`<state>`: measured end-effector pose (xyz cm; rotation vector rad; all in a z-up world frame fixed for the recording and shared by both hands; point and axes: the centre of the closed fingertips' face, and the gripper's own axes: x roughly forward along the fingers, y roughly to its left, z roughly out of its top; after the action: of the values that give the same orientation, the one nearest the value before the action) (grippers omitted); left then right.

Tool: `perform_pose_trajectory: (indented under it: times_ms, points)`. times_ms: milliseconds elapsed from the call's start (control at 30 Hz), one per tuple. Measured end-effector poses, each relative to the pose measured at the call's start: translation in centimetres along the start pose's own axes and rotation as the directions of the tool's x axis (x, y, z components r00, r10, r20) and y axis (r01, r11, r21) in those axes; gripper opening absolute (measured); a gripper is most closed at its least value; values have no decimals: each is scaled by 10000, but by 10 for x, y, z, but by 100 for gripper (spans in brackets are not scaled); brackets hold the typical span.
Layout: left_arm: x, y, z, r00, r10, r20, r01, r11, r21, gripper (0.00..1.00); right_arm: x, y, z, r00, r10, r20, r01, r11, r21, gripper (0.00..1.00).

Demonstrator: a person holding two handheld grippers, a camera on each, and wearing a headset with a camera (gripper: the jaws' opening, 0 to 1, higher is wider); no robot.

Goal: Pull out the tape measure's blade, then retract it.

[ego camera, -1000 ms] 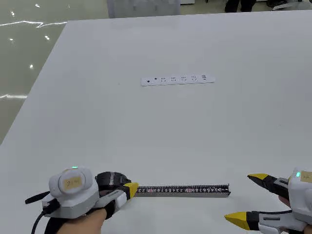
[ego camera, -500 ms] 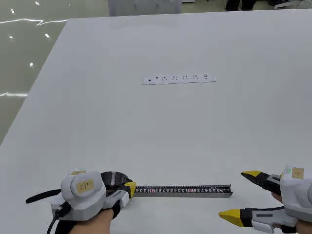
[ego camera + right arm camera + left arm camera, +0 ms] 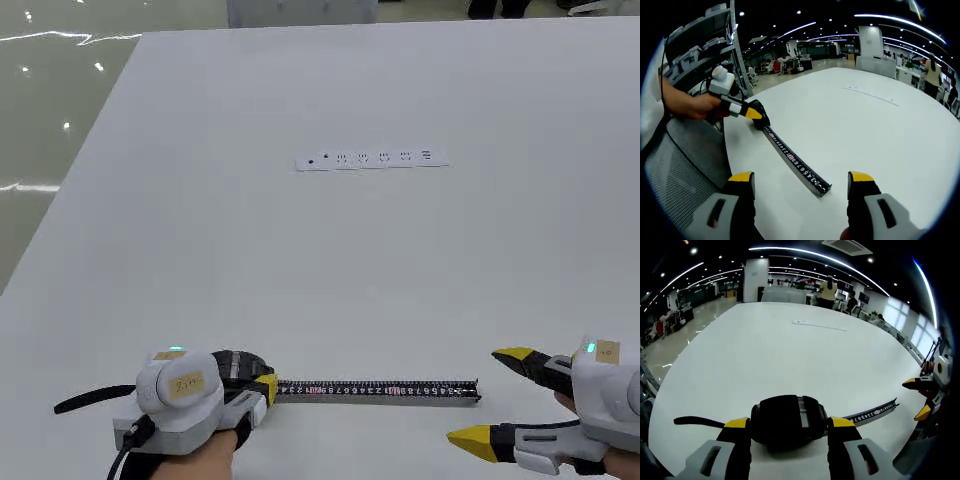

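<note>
I hold the left tool [image 3: 789, 426] closed on the black tape case [image 3: 238, 368], one jaw on each flank. The case sits on the white worktop [image 3: 300, 260] near its front edge, and its strap [image 3: 90, 400] trails off to the left.

The blade [image 3: 378, 390] lies flat on the worktop, running from the case out to the right. Its end [image 3: 476, 392] is free. The right tool [image 3: 488, 396] is open and holds nothing. Its yellow tips sit just beside the blade end, one on the far side and one on the near side, not touching it. A power strip [image 3: 370, 159] lies well apart, further up the worktop.

I judge the pull done and the retract to be the step in hand. To do it well I would keep the case pinned and level. I would bring the right tool onto the blade end squarely and close on the flat of it. Then I would walk it back along its own line so it feeds straight into the case mouth. Letting the blade go free risks it whipping or kinking.

Compared with a second ago, the blade reaches about as far as it did. The right tool has moved left, so the gap to the blade end is smaller. Its jaws are as wide as before. The left tool has kept its hold, though the hand has shifted a little. The camera has also drifted slightly.
</note>
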<state>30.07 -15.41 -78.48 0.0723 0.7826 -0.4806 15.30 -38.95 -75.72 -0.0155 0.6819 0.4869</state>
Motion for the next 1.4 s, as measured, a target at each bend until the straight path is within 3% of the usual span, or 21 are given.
perform_pose_trajectory:
  times_ms: [467, 700, 1033, 1400]
  points:
    - [0, 0, 0, 10000, -13, -63, 14, 9999, 139, 58, 3, -2, -3, 9999, 81, -84, -81, 10000, -5, 75]
    - [0, -1, 0, 10000, -32, -90, 34, 9999, 139, 58, 7, -3, -15, 9991, 164, -385, -171, 9997, -173, 71]
    - [1, -1, 0, 9999, -81, -96, 83, 9999, 125, 58, 16, -12, -24, 9978, 412, -526, -452, 9960, -770, 54]
    - [1, -1, 0, 9999, -107, -108, 108, 9999, 104, 58, 24, -15, -30, 9953, 696, -679, -758, 9927, -933, 40]
